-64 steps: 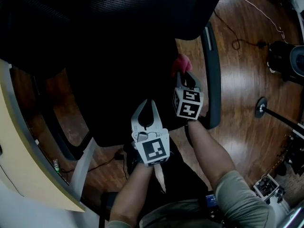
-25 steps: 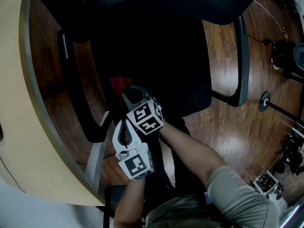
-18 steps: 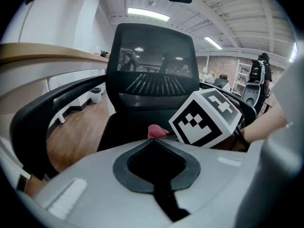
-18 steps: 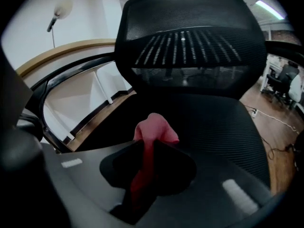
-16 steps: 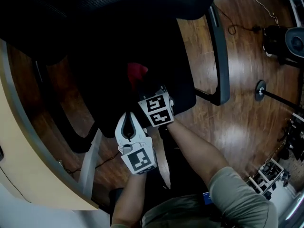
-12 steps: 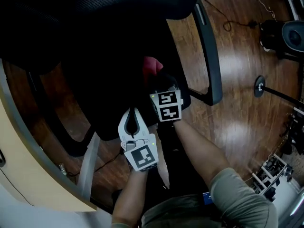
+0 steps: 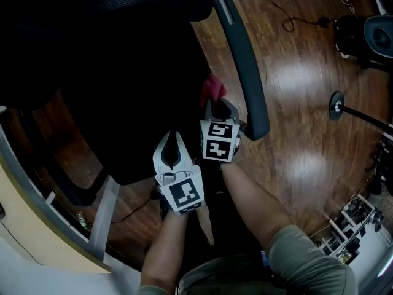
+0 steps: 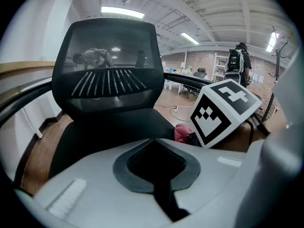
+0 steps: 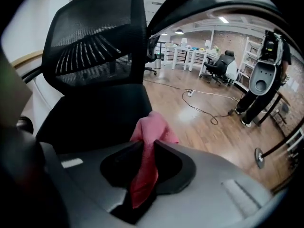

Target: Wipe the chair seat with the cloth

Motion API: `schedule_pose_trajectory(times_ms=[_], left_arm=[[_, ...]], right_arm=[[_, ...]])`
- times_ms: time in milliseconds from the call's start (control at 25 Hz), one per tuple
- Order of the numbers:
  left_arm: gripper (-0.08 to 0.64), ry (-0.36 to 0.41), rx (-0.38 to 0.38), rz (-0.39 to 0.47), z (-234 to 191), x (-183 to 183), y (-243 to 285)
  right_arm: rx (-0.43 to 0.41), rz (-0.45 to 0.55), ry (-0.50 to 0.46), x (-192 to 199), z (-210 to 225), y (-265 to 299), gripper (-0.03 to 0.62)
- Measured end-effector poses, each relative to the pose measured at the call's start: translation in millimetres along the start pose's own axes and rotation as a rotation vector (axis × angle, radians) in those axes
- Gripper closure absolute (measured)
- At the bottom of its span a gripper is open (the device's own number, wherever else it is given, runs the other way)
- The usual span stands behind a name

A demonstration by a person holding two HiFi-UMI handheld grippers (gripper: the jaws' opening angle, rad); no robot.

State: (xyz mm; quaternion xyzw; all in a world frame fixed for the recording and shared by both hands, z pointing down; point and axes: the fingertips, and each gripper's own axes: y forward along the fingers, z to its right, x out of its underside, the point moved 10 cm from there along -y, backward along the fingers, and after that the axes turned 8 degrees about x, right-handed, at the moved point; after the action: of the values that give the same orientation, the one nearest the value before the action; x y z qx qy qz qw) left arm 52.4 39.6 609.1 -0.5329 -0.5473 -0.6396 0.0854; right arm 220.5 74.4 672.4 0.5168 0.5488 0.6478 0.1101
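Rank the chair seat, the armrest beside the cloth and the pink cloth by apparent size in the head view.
1. chair seat, largest by far.
2. armrest.
3. pink cloth, smallest; only partly visible.

Wooden floor under the black chair seat, which fills the left. A pink cloth sits at the seat's right edge, beside the armrest. Far right on the floor are a black cable and a round stand base.
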Motion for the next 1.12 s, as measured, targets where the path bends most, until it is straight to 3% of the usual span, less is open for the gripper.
schedule_pose_trajectory(times_ms=[360, 480, 560, 840, 1000, 1120], left_arm=[[0.555, -0.056, -0.043, -0.003, 12, 12, 8], [0.555, -0.065, -0.073, 0.036, 5, 7, -7], [0.555, -0.085, -0.110, 0.052, -6, 4, -27], [0.555, -0.153, -0.251, 0.055, -77, 29, -119], [0.555, -0.170, -0.328, 0.055, -118, 49, -165], [0.555, -0.178, -0.342, 0.043, -141, 66, -183]], right_arm=[[-0.037, 0.032, 0.040, 13, 4, 2, 0.529], [-0.055, 0.090, 0.030, 4, 2, -11, 0.526], [-0.111, 0.143, 0.001, -3, -8, -28, 0.526], [-0.407, 0.268, -0.174, -8, -124, -93, 0.525], [-0.525, 0.256, -0.256, 8, -194, -120, 0.523], [-0.584, 0.230, -0.311, 28, -239, -131, 0.523]])
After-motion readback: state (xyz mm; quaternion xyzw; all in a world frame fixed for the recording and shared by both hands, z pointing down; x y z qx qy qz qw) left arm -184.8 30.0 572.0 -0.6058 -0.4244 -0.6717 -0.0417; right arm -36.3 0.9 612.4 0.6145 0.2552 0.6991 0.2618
